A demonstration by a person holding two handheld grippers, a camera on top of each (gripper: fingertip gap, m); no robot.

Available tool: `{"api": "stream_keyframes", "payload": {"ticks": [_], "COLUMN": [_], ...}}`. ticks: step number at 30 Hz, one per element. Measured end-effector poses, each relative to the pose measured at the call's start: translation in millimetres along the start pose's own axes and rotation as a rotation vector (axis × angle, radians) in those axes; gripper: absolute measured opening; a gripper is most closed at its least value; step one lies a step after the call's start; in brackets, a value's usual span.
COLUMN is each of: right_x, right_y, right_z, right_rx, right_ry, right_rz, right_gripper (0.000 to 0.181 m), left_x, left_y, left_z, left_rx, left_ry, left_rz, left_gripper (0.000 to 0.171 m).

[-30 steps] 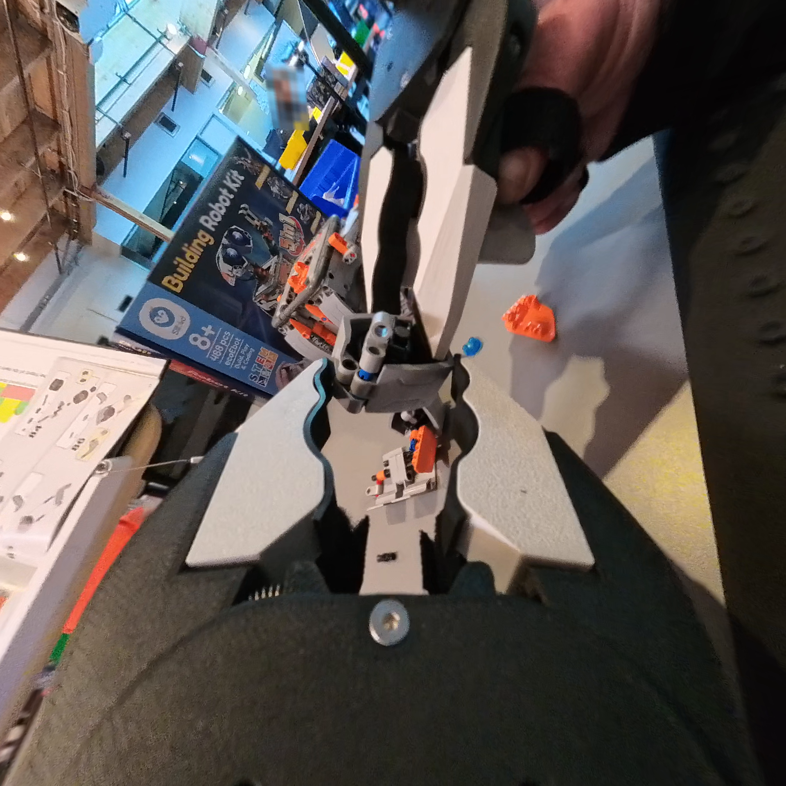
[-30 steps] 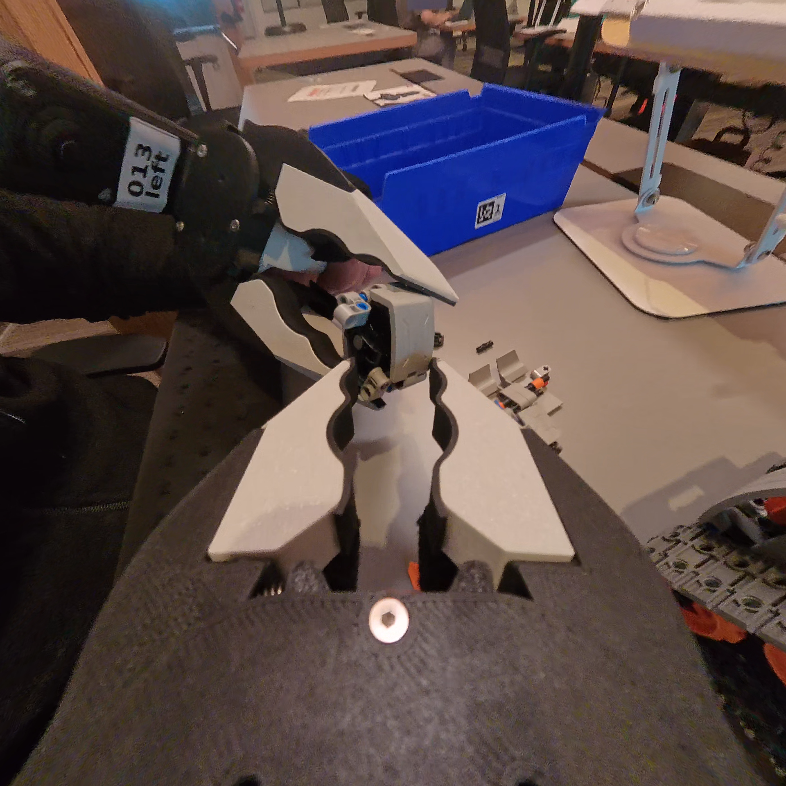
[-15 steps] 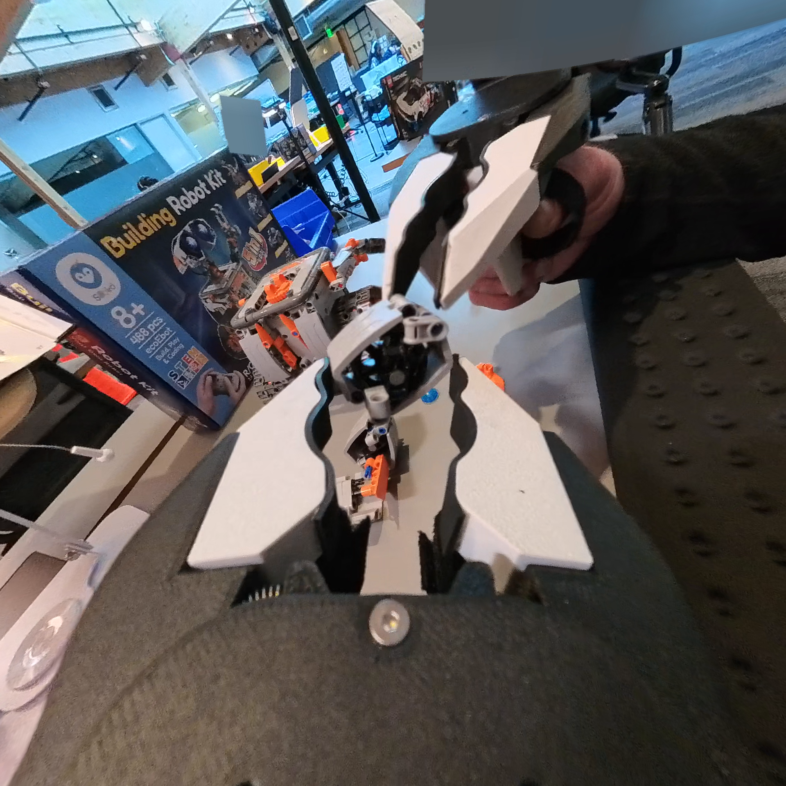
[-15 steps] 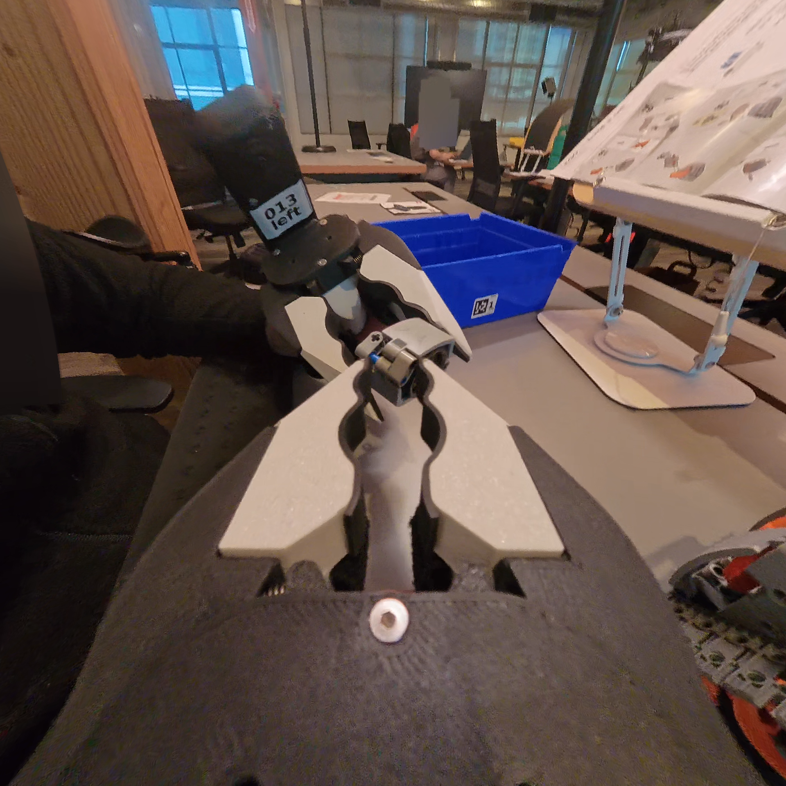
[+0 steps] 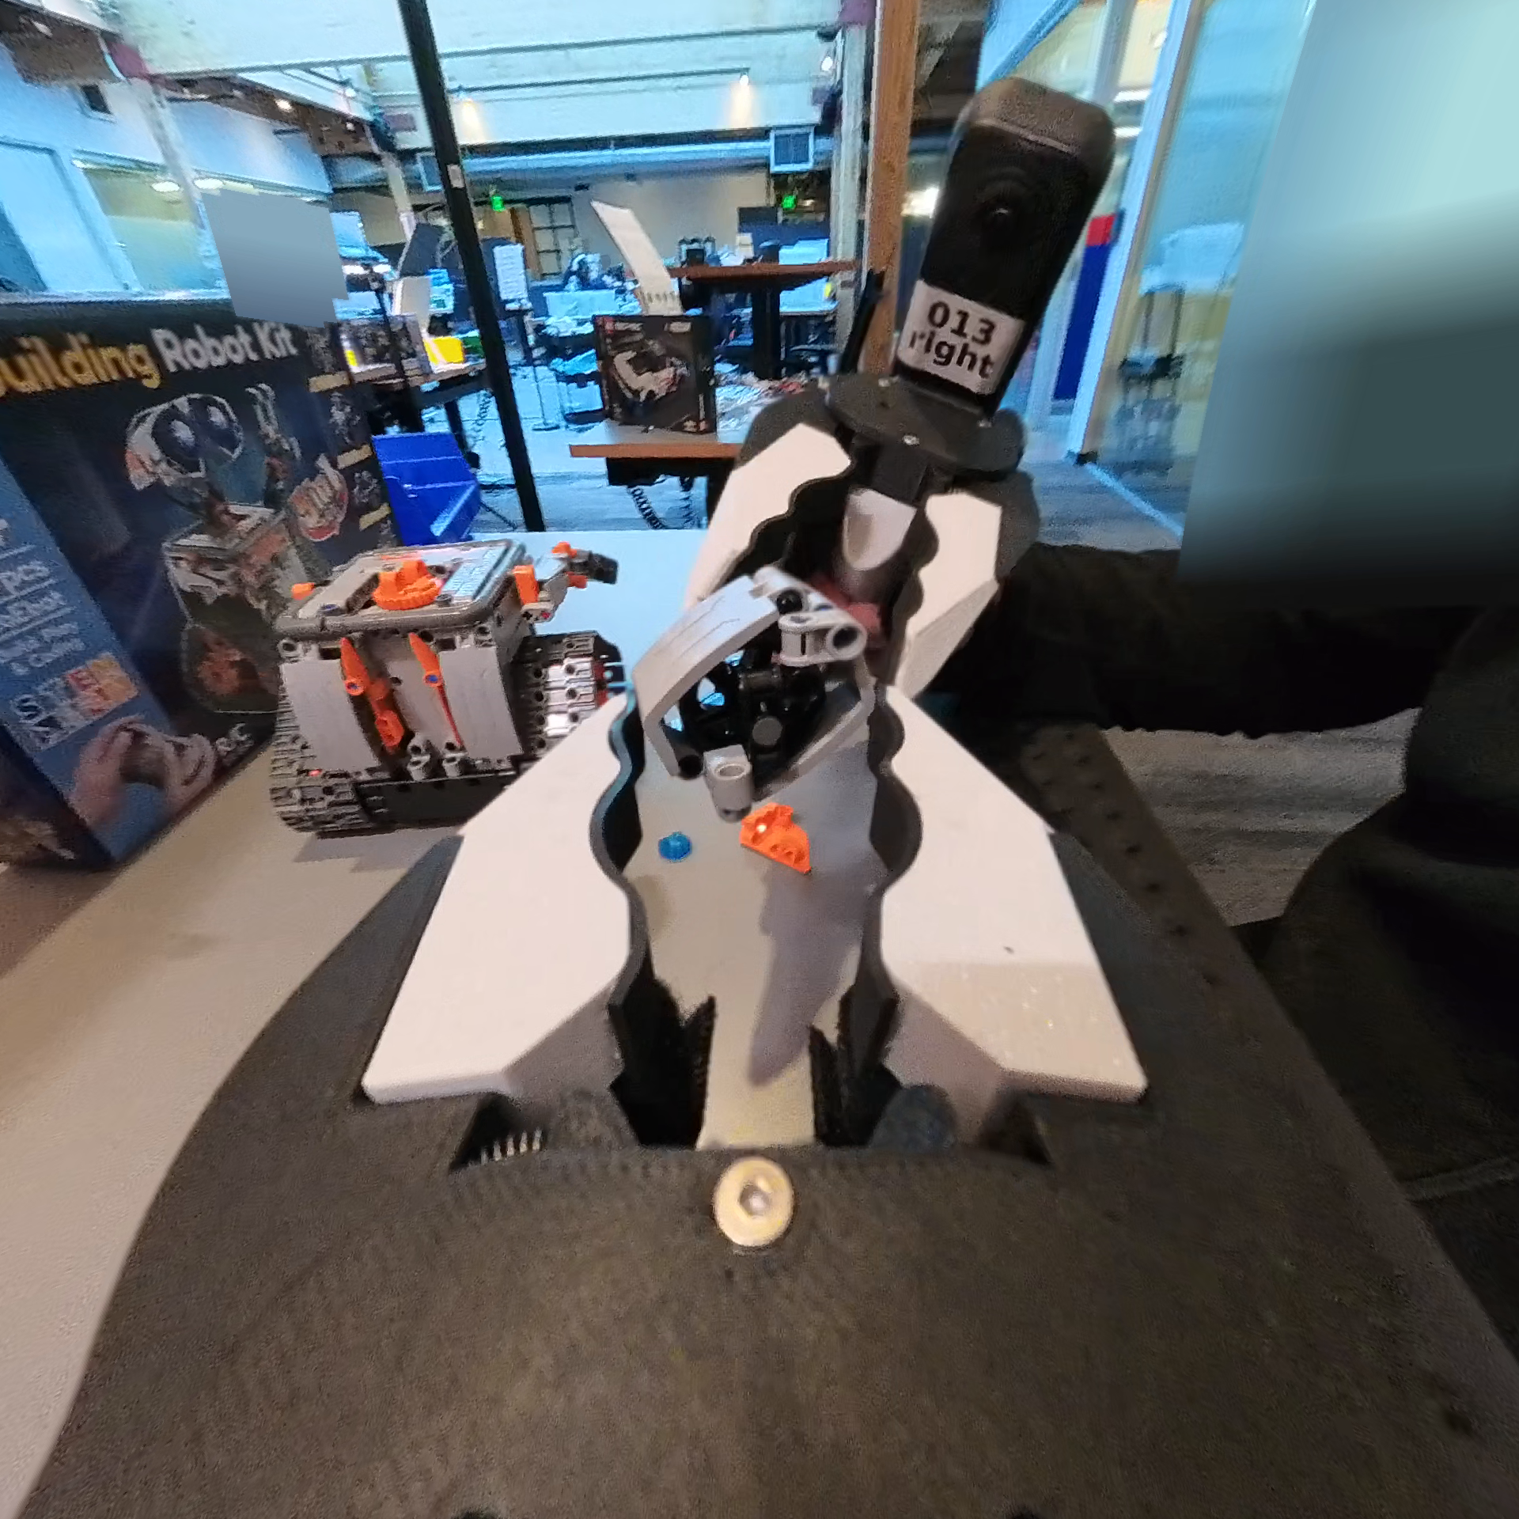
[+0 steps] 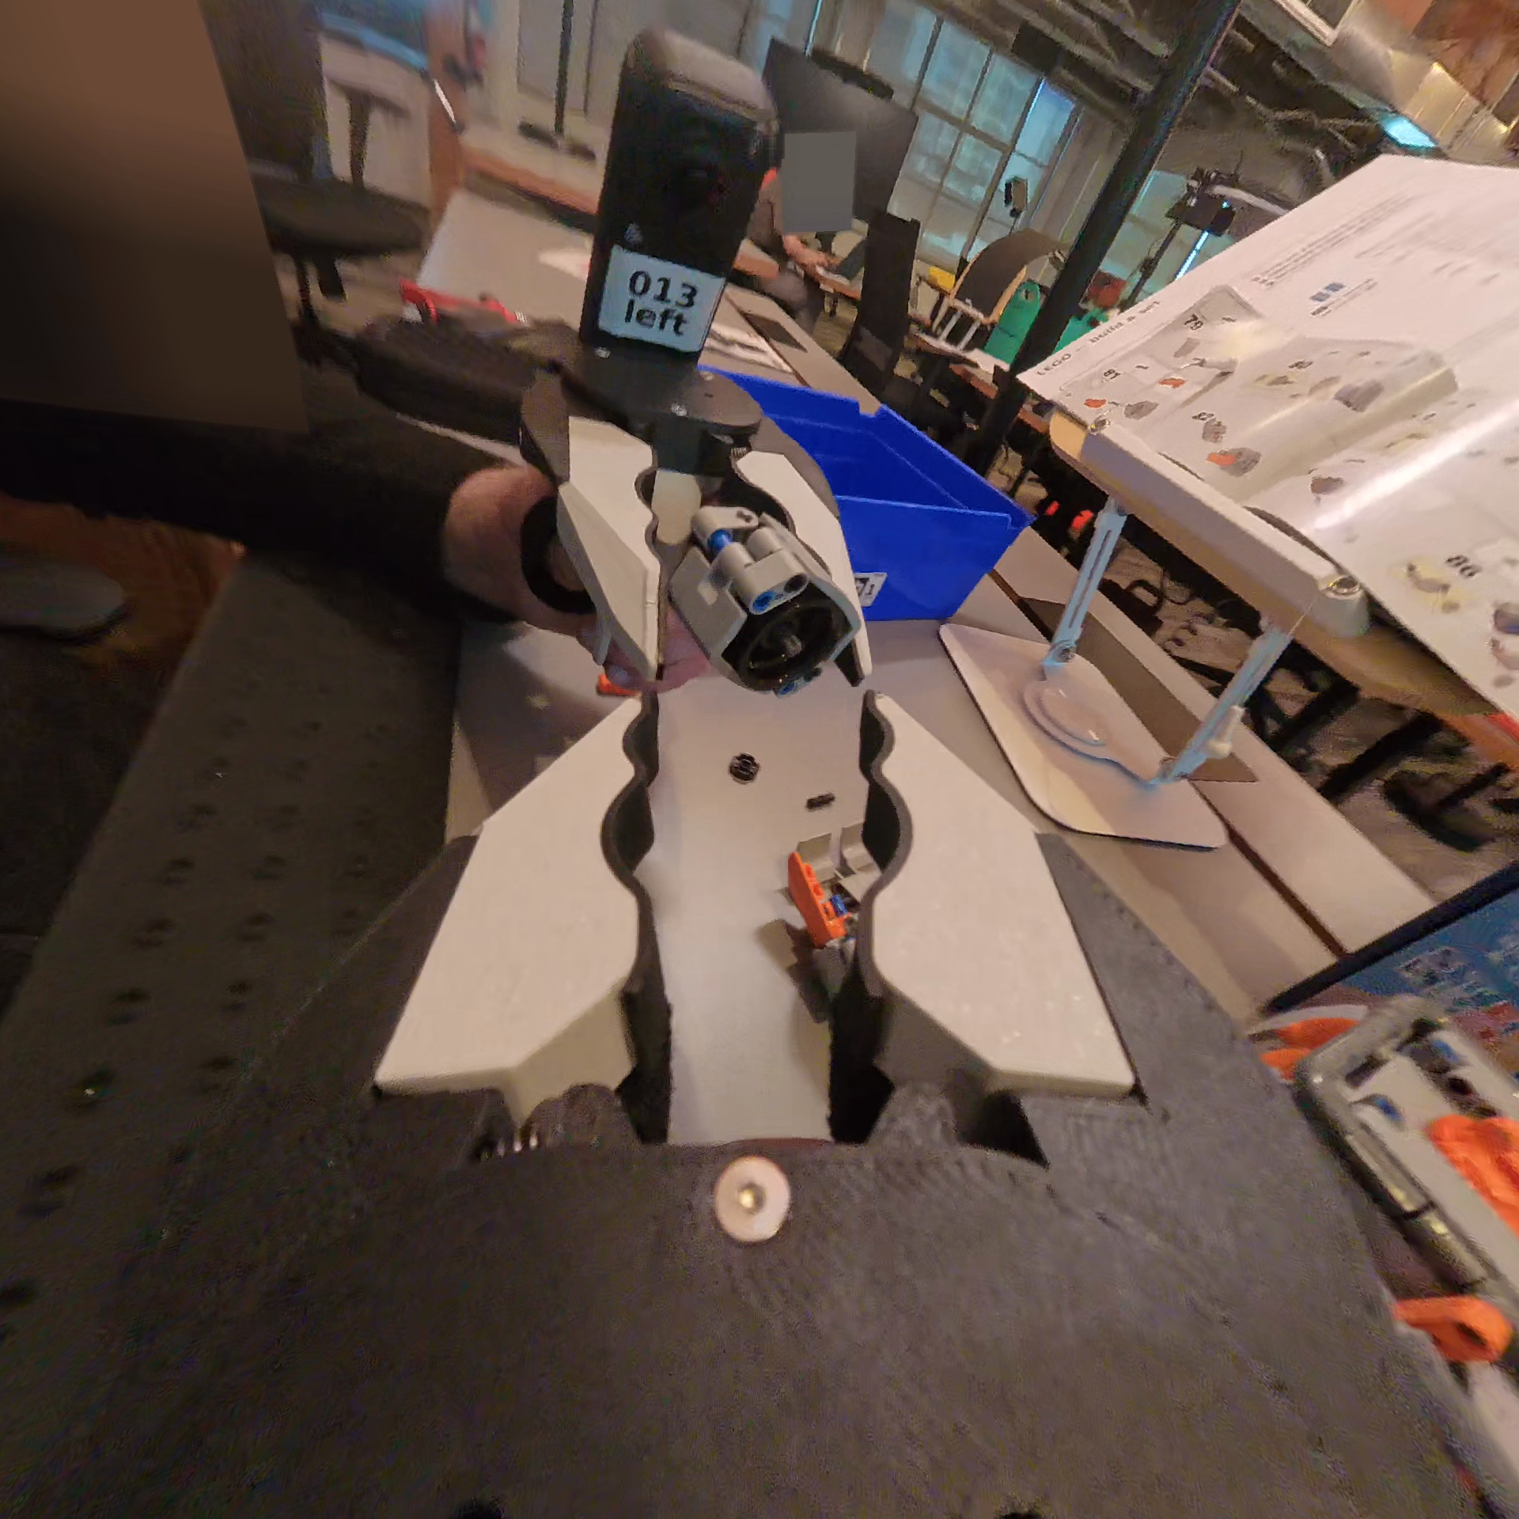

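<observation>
A small grey and black brick assembly (image 5: pixel 744 699) with blue pins is clamped between the tips of my left gripper (image 5: pixel 752 707), which holds it above the grey table (image 5: pixel 205 945). In the right wrist view the same assembly (image 6: pixel 764 608) sits in the left gripper (image 6: pixel 744 657), facing me. My right gripper (image 6: pixel 760 707) is open and empty, its tips just short of the assembly. In the left wrist view the right gripper (image 5: pixel 814 625) stands directly behind the assembly with its fingers spread.
An orange piece (image 5: pixel 773 834) and a small blue round piece (image 5: pixel 672 845) lie on the table below. A tracked robot model (image 5: pixel 411 682) and a kit box (image 5: pixel 123 575) stand left. A blue bin (image 6: pixel 888 510), booklet stand (image 6: pixel 1274 394) and loose parts (image 6: pixel 822 896) are nearby. Less than 4 cm separates the two grippers' tips. Both grippers' tips are roughly 15 cm from the orange piece (image 5: pixel 773 834).
My right gripper has opened wide and let go of the assembly, which stays in the left gripper. Both grippers have tilted up to point at each other.
</observation>
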State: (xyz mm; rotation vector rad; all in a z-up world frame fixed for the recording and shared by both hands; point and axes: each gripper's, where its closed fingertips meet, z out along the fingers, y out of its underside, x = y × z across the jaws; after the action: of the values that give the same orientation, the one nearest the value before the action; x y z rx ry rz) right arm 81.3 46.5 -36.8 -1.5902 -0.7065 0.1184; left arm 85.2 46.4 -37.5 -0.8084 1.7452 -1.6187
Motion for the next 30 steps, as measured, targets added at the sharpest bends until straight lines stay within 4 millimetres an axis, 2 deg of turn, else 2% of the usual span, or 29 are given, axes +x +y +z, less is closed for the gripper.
{"api": "stream_keyframes", "payload": {"ticks": [2,6,9,12,14,19,24,28,30], "right_x": [-1,1,-1,6,9,13,17,32,34], "right_y": [-4,-13,-10,-12,-11,3,20,23,24], "right_z": [4,12,23,33,39,40,40,40,40], "right_rx": [-0.039,-0.102,-0.191,-0.234,-0.215,-0.181,-0.219,-0.235,-0.238], "right_ry": [-0.003,-0.034,-0.093,-0.1,-0.116,-0.124,-0.107,0.001,0.041], "right_rz": [-0.065,-0.21,-0.361,-0.459,-0.46,-0.389,-0.375,-0.441,-0.512], "right_gripper": [0.05,0.043,0.055,0.042,0.033,0.032,0.032,0.032,0.032], "left_x": [2,-1,3,4,3,-5,-19,-27,-27], "left_y": [-2,-9,-8,-8,-6,7,10,16,21], "left_z": [0,-4,-3,-3,-2,1,-2,-4,-2], "left_rx": [0.011,0.065,0.074,0.09,0.08,0.032,0.017,-0.026,-0.053], "left_ry": [0.024,0.067,0.136,0.209,0.211,0.19,0.085,0.024,0.01], "left_rz": [-0.024,-0.133,-0.212,-0.303,-0.324,-0.375,-0.314,-0.278,-0.261], "left_gripper": [0.053,0.052,0.052,0.052,0.052,0.053,0.055,0.05,0.046]}}
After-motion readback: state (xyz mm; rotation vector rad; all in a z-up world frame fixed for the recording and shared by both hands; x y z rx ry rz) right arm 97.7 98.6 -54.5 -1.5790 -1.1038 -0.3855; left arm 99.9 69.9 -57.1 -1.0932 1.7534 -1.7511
